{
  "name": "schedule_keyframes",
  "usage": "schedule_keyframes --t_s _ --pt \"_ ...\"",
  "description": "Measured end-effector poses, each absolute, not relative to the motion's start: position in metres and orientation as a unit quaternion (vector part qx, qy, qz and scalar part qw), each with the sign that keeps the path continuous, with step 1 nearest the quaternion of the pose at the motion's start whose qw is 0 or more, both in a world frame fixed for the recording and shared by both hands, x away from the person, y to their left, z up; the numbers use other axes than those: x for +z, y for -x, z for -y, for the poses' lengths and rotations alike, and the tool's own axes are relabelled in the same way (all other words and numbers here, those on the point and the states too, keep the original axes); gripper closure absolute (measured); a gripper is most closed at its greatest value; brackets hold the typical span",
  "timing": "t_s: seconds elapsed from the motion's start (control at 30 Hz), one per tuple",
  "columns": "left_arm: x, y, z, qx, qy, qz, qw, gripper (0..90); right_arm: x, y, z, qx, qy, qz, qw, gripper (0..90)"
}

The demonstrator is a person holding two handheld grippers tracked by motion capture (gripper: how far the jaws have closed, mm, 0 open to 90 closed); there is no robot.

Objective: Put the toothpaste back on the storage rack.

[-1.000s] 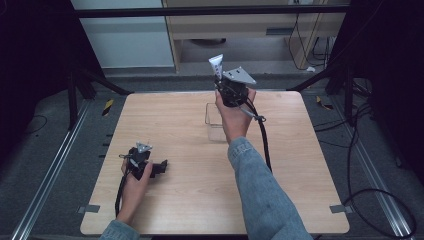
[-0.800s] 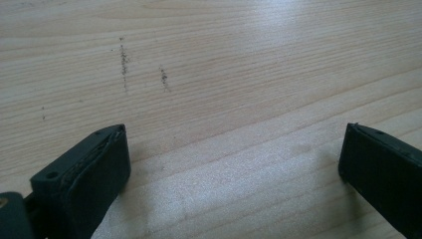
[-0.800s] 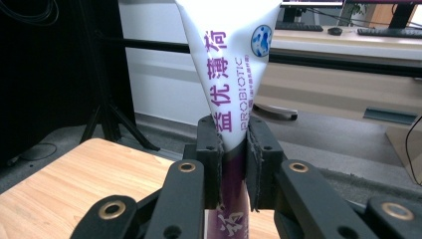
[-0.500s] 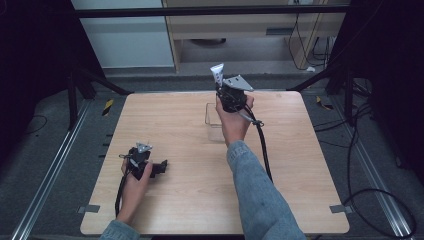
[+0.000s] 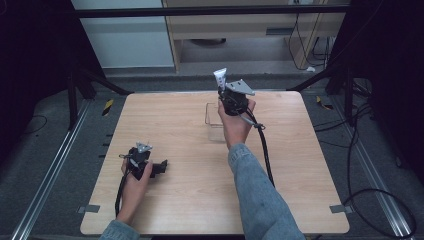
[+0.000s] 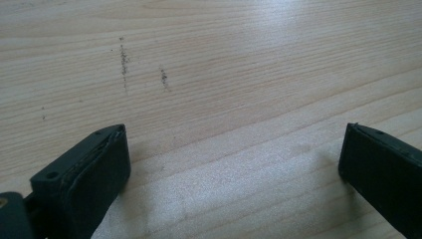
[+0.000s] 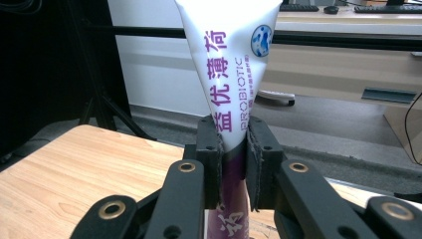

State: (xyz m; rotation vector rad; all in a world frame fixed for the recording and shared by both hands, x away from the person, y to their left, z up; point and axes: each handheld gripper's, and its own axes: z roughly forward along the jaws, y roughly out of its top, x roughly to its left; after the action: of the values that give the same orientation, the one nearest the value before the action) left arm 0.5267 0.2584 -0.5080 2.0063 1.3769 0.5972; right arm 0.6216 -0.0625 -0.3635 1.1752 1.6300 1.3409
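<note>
Pale wooden worktop [image 5: 190,195] was seen below, a white tube [image 7: 226,64] being clenched upright in the right claw [image 7: 233,149] toward twelve o'clock over a clear box [image 5: 214,120], while the left claw [image 6: 234,164] was rested released at seven o'clock.

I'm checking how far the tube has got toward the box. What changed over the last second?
The right tongs, shut on the white tube, sank a little toward the clear box on the table; the tube stands upright, crimped end up. The left tongs stayed put, open on the wood. The box did not shift.
</note>
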Motion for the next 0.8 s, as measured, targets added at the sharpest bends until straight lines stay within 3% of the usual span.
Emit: schedule_keyframes --t_s 0.8 --pt "-0.508 -0.527 -0.258 0.226 -0.761 -0.522 0.313 0.0 -0.386 -0.621 0.056 0.498 -0.459 -0.642 0.361 78.4"
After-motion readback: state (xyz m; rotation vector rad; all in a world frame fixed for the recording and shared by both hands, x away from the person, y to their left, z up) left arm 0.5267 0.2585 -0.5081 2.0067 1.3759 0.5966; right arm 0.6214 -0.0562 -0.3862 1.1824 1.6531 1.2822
